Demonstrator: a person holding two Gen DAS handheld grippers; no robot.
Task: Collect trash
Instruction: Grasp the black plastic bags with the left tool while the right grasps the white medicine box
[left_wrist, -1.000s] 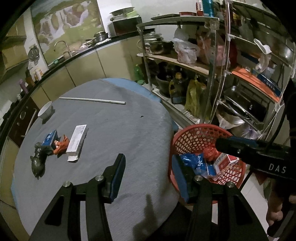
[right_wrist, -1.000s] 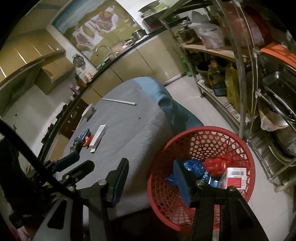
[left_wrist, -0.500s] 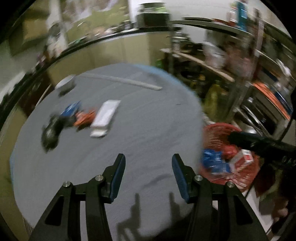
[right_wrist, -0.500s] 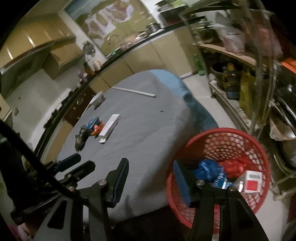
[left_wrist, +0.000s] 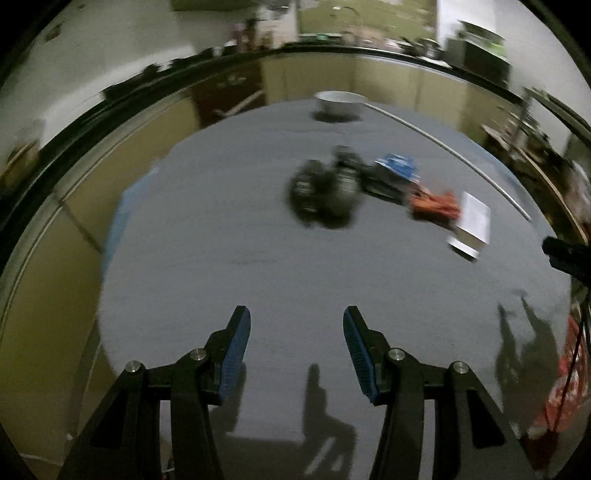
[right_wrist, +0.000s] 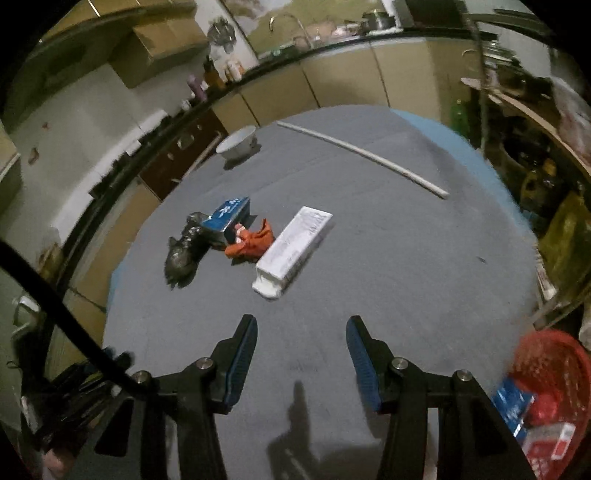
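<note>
Moved: both claws swing from red basket toward trash.
Right claw: apart, empty; white box straight ahead, lengthwise.
Left claw: apart, empty; farther.

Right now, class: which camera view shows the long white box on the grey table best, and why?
The right wrist view: the long white box lies whole and fairly sharp beside the orange wrapper. In the left wrist view the box sits far off at the right, smaller and motion-blurred.
</note>
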